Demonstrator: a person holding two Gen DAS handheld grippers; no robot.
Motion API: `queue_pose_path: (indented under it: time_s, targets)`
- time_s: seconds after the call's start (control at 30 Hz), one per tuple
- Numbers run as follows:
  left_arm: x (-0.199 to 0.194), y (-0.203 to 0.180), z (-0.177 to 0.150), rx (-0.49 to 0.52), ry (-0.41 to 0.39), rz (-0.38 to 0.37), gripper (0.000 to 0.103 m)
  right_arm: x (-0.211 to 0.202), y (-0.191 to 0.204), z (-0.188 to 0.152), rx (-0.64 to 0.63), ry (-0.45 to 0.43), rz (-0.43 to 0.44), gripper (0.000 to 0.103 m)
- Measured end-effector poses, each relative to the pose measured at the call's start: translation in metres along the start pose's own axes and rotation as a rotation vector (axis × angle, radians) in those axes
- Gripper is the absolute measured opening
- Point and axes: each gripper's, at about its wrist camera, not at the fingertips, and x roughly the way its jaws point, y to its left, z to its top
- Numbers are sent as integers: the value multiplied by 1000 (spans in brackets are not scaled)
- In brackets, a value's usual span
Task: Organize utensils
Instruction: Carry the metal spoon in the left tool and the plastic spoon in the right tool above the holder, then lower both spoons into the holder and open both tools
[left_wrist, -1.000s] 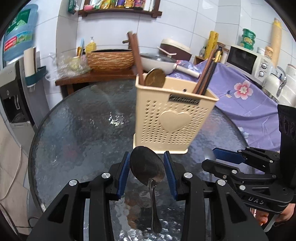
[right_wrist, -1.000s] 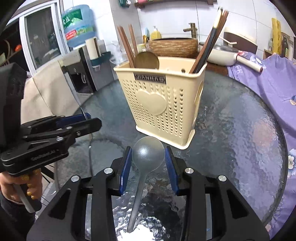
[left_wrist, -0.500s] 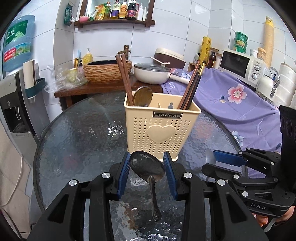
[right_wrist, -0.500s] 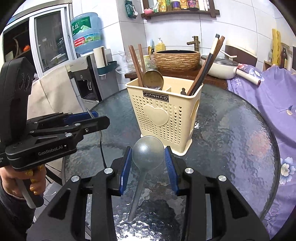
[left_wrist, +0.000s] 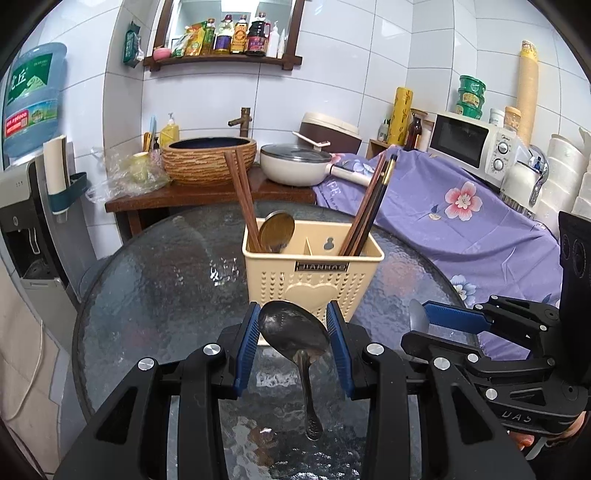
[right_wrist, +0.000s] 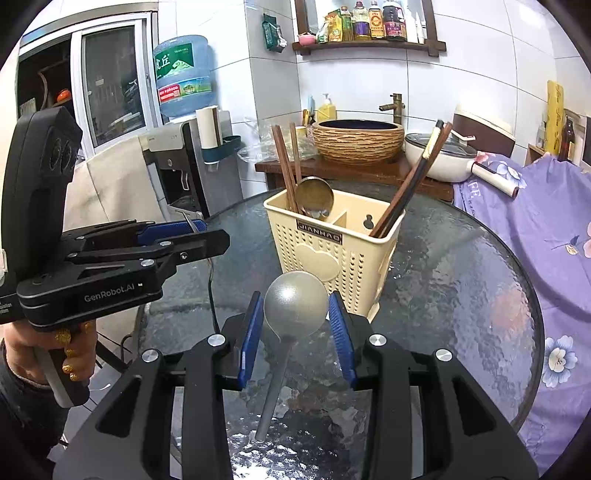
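I count two spoons in my grippers, one in each: the left gripper (left_wrist: 291, 345) is clamped on the bowl of a dark steel spoon (left_wrist: 293, 332), handle hanging down toward me, and the right gripper (right_wrist: 295, 332) is clamped on the bowl of a grey spoon (right_wrist: 295, 308), handle also hanging down. Ahead stands one cream utensil caddy (left_wrist: 314, 275) on the round glass table (left_wrist: 159, 295), with two compartments: the left one holds one pair of brown chopsticks (left_wrist: 242, 201) and one brass-coloured spoon (left_wrist: 277, 230), the right one a bundle of dark chopsticks (left_wrist: 371, 206) I cannot count. Both grippers point forward and downward at the caddy, side by side, above the glass. Bare glass lies on both sides of the caddy.
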Motion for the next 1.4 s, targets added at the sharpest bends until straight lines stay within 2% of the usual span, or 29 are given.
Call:
queue_pose_path:
  time_s: [0.17,0.4,0.57,0.77,0.9,1.2,1.4]
  targets:
    - [-9,3,15,-6,-20,-14,36,-11,-4,16,3,-17,13,37]
    - [-27,-1,50,15,-93,-10,36,-29,-8,49,-9,-57,13,37]
    - [-31,-2,78,6,-151,0,36,-35,-13,74,-6,-93,-28,37]
    - [-23,-2,110,-25,-183,12,36,-40,-26,111,9,-152,-91,37]
    - [-11,-1,132,-43,-226,67,36,-38,-34,132,18,-212,-155,37]
    - [23,5,140,-74,-254,136,36,-12,-43,154,17,-308,-262,37]
    - [42,9,127,-85,-238,137,36,20,-42,137,7,-295,-278,37]
